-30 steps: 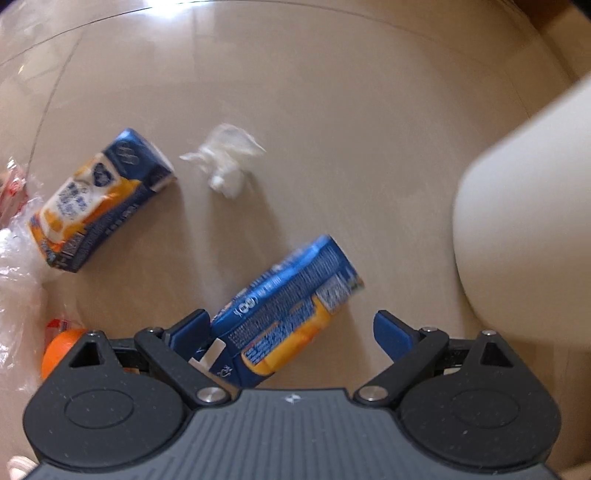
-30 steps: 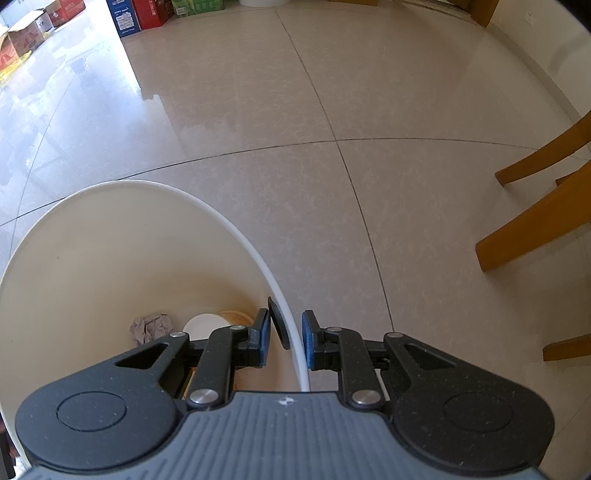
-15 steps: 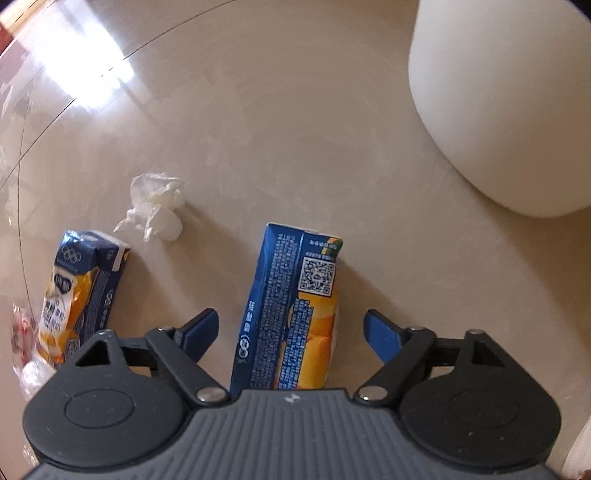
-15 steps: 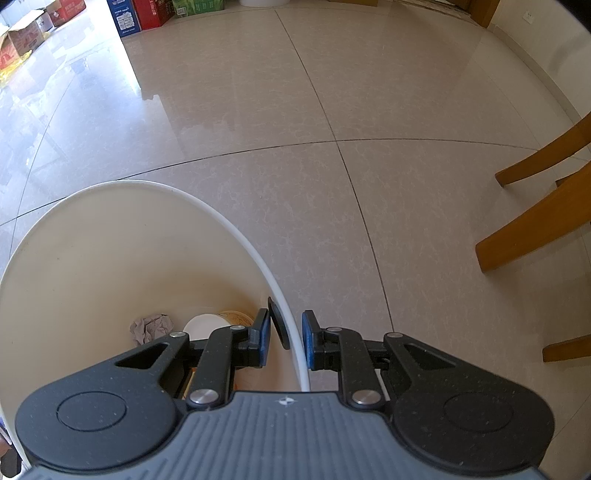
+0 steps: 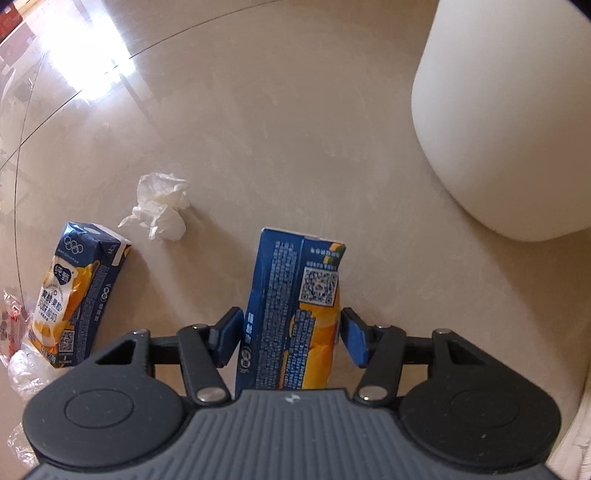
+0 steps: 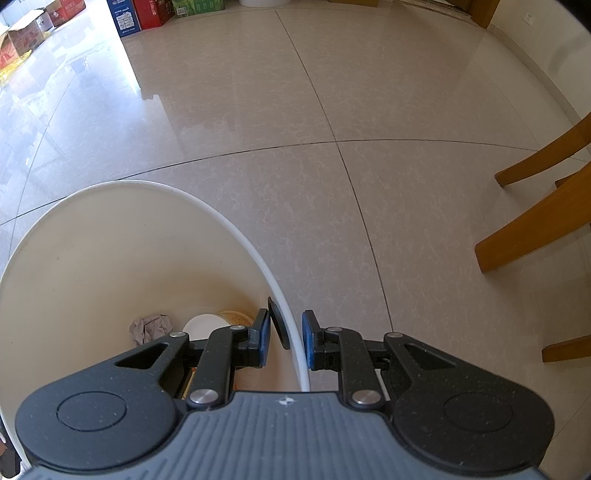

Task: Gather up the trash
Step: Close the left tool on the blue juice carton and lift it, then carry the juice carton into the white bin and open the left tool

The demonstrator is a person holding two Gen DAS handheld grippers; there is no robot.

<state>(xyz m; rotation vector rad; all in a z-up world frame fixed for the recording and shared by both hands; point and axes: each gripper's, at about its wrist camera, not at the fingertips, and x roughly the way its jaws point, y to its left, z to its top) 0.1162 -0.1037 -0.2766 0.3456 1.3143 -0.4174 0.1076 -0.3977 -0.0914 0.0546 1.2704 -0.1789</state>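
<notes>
The left gripper points steeply down at the tiled floor; its jaws are closing, and the juice carton lies flat between the blue pads with a slight gap visible on each side, so the carton is straddled, not yet clamped. From this carton, a crumpled white tissue lies at 10 o'clock, a second juice carton lies flat at 9 o'clock, and crinkled clear plastic wrap lies beyond it at the left edge of the view. The white bin stands at 1 o'clock, well apart from the carton. The right gripper is clenched on the white bin's rim, one pad inside the wall and one outside. Inside the bin, at 9 o'clock from the pads, rest a paper cup and a grey paper wad. Wooden chair legs stand at 2 o'clock; cardboard boxes line the far wall at 11 o'clock
</notes>
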